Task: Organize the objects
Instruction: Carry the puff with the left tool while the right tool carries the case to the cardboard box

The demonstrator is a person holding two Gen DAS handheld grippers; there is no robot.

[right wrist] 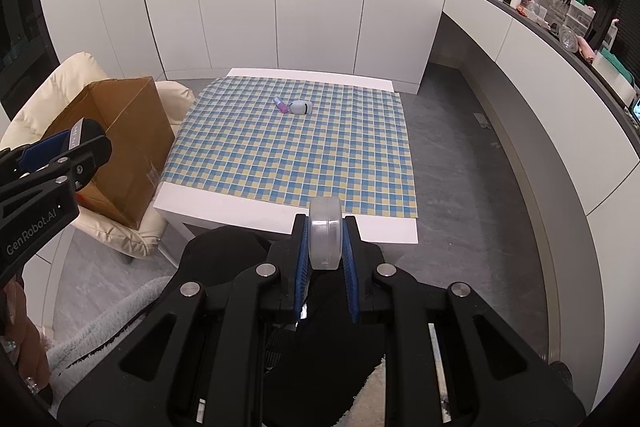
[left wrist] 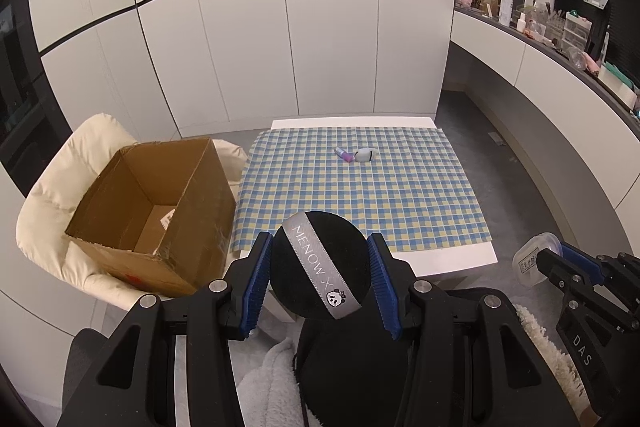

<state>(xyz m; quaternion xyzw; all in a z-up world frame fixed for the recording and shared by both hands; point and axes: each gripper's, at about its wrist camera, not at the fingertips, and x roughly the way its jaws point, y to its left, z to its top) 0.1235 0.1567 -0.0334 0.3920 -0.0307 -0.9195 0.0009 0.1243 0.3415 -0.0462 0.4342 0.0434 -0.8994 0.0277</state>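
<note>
Your left gripper (left wrist: 320, 277) is clamped on a black round puff (left wrist: 316, 259) with a grey ribbon, held off the near edge of the checked tablecloth (left wrist: 400, 195). Your right gripper (right wrist: 326, 247) is clamped on a clear round case (right wrist: 326, 237), also off that near edge. Toward the tablecloth's far side lie a purple tube (left wrist: 344, 155) and a pale grey item (left wrist: 364, 155), touching; left of the cloth an open cardboard box (left wrist: 156, 203) sits on a cream chair (left wrist: 60, 195).

blue and yellow checked cloth (left wrist: 360, 195) on white desk (left wrist: 440, 259), brown cardboard box (left wrist: 160, 211), black puff (left wrist: 320, 267) with grey ribbon, cream chair (left wrist: 60, 187)
</note>
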